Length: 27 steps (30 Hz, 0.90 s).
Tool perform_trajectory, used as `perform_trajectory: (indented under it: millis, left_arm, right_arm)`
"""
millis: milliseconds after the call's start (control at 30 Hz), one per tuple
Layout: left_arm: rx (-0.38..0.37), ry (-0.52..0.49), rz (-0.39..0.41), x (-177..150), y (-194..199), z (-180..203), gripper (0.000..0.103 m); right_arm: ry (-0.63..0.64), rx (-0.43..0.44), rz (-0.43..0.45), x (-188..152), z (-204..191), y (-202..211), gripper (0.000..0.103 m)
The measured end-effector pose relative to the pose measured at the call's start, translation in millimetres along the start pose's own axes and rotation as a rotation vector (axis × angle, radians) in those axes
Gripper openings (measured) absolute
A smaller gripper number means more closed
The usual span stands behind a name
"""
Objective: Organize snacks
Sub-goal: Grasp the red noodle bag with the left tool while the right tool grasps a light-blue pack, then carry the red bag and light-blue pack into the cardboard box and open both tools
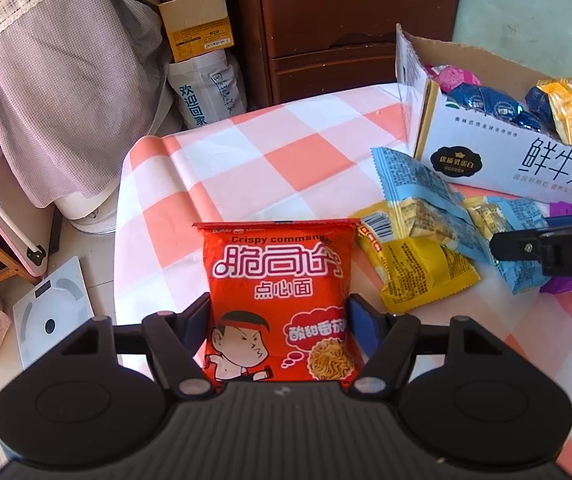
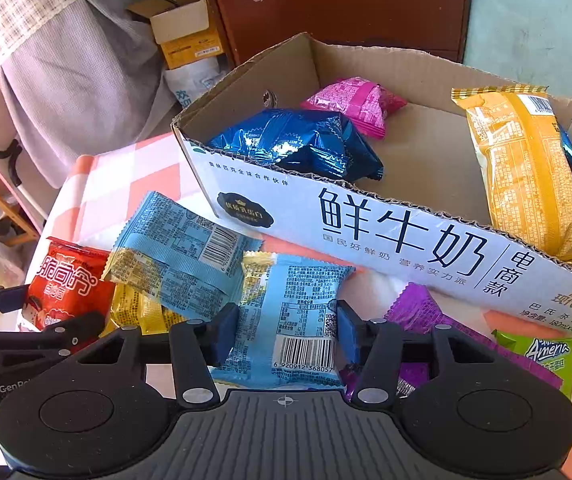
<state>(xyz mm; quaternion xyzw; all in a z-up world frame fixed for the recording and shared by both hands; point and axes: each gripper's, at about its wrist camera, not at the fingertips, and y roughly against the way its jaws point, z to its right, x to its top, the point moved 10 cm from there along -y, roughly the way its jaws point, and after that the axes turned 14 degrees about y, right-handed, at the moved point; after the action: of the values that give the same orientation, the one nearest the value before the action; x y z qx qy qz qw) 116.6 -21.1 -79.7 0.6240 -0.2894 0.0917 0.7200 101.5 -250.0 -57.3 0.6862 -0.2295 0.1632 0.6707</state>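
Red noodle-snack packet (image 1: 279,304): glossy, cartoon boy and "Crispy commander" print, upright above the checked desk (image 1: 269,152), clamped at both side edges by the left tool (image 1: 279,320).
Light-blue packet (image 2: 290,320): barcode side up, lying on the snack pile in front of the milk carton box (image 2: 386,236); right tool (image 2: 286,330) fingers pressed against its two sides.
Box contents: dark-blue, pink and yellow packets.

Bright daylight floods both views; glare whitens the orange-and-white checked tablecloth (image 1: 286,148) ahead of the tongs. Fisheye curvature bends edges; corners vignette black.
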Motion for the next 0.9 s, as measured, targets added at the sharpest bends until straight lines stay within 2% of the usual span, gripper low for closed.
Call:
perform_trajectory:
  millis: [533, 900]
  left_arm:
    - [-0.014, -0.026, -0.004, -6, 9, -4, 0.067]
    - [0.001, -0.092, 0.105, 1, 38, 3, 0.067]
  right_arm:
    - [0.099, 0.053, 0.018, -13, -13, 27, 0.05]
    - [0.152, 0.074, 0.044, -14, -22, 39, 0.05]
